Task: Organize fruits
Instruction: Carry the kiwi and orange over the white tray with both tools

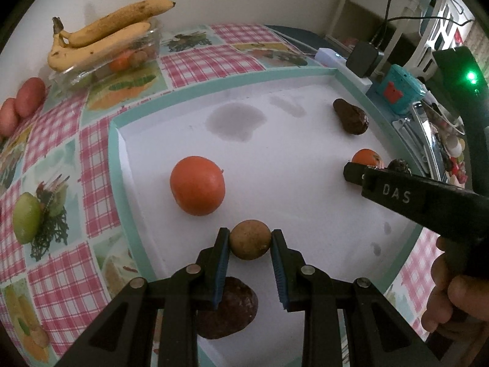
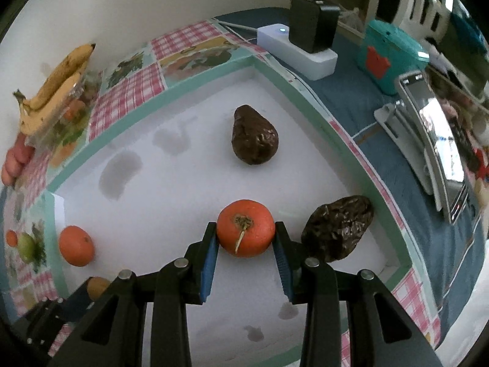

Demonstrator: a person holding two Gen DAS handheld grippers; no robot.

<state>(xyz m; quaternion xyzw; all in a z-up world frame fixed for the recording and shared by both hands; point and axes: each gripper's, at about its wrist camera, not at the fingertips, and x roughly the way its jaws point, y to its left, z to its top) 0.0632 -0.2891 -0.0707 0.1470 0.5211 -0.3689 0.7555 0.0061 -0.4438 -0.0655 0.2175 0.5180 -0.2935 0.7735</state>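
1. Left hand-held gripper (image 1: 250, 240) clamped on small brown round fruit (image 1: 250, 239) over white tray (image 1: 305, 116).
2. Right hand-held gripper (image 2: 245, 235) closed on orange tomato (image 2: 246, 227); wrinkled dark avocado (image 2: 337, 231) just right of it.
3. Second orange fruit (image 1: 197, 185) up-left of left gripper.

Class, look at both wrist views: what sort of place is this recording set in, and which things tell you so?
Most likely a table in a home, not a lab. A fruit-print checked tablecloth covers it, bananas lie on a clear dish, and a phone on a stand and a charger sit nearby.
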